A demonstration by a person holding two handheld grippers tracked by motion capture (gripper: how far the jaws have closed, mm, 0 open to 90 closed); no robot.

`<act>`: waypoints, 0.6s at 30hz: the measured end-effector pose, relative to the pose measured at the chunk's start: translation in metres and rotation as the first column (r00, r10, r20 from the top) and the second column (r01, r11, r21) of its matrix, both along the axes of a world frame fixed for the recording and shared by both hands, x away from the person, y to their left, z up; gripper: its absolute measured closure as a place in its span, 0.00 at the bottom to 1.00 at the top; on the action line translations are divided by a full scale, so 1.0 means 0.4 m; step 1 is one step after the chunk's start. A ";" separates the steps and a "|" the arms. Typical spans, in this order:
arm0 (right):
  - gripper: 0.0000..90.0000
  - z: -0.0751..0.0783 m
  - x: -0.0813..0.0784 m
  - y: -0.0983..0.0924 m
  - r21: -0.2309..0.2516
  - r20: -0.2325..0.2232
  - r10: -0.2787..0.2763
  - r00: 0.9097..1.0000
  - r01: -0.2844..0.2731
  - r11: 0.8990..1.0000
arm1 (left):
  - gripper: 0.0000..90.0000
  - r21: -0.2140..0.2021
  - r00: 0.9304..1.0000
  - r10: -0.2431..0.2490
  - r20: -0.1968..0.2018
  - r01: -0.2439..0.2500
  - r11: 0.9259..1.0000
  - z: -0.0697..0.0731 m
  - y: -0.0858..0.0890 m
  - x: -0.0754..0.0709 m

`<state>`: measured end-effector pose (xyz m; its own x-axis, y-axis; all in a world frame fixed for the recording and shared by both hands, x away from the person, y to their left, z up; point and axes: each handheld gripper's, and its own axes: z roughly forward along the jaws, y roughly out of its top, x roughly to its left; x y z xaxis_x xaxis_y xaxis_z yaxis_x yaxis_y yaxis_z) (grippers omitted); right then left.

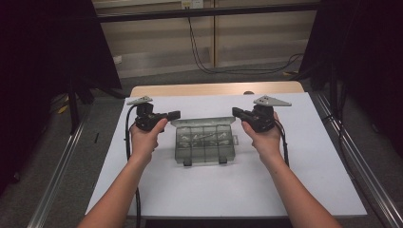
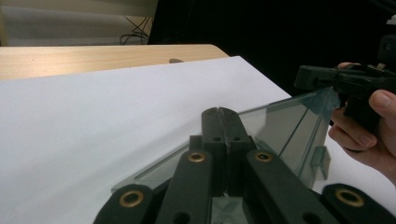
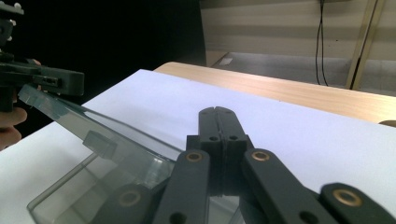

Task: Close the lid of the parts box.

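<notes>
- Your left gripper (image 2: 219, 112) was clenched, tip at the box lid's (image 1: 203, 121) left corner.
- Your right gripper (image 3: 218, 111) was clenched too, at the right corner.
- Whether either pinched the lid, I cannot tell.

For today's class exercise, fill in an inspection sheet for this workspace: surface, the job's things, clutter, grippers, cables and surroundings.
Surface: white sheet covering a wooden table, whose far edge shows bare.
Job's things: clear plastic compartment box mid-sheet, lid raised at the far side, small parts inside too small to identify.
Clutter: nothing seen on the sheet besides the box.
Grippers: left gripper and right gripper both shut, tips at the lid's two far corners; whether they touch it cannot be told.
Cables: one trails from each gripper; black cables lie on the floor beyond the table.
Surroundings: dark curtains either side, pale wall panels behind, metal rails along the floor.
</notes>
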<state>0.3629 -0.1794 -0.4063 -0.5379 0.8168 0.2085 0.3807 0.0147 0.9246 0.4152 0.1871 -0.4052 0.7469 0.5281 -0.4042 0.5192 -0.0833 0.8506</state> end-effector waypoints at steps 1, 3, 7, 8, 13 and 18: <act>1.00 -0.002 -0.005 0.001 -0.008 0.003 0.002 1.000 -0.002 1.000 | 1.00 0.002 1.000 -0.002 0.008 0.002 1.000 0.000 -0.002 -0.008; 1.00 -0.005 -0.016 0.004 -0.016 0.006 0.012 1.000 -0.012 1.000 | 1.00 0.015 1.000 -0.005 0.020 0.004 1.000 -0.002 -0.006 -0.021; 1.00 -0.014 -0.040 0.006 -0.026 0.007 0.026 1.000 -0.026 0.999 | 1.00 0.037 0.999 -0.017 0.040 0.016 0.999 -0.009 -0.017 -0.050; 1.00 -0.017 -0.046 0.005 -0.027 0.007 0.027 1.000 -0.027 0.999 | 1.00 0.045 0.999 -0.018 0.045 0.016 0.999 -0.011 -0.020 -0.057; 1.00 -0.031 -0.073 0.003 -0.030 0.007 0.047 0.999 -0.046 0.998 | 1.00 0.065 0.998 -0.025 0.066 0.021 0.998 -0.021 -0.030 -0.089; 1.00 -0.043 -0.098 0.008 -0.049 0.010 0.064 0.998 -0.063 0.997 | 1.00 0.075 0.997 -0.027 0.078 0.021 0.997 -0.032 -0.033 -0.112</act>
<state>0.3236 -0.1763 -0.4235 -0.5912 0.7899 0.1627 0.3671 0.0840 0.9264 0.3705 0.1740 -0.4181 0.7878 0.5356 -0.3041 0.4479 -0.1593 0.8797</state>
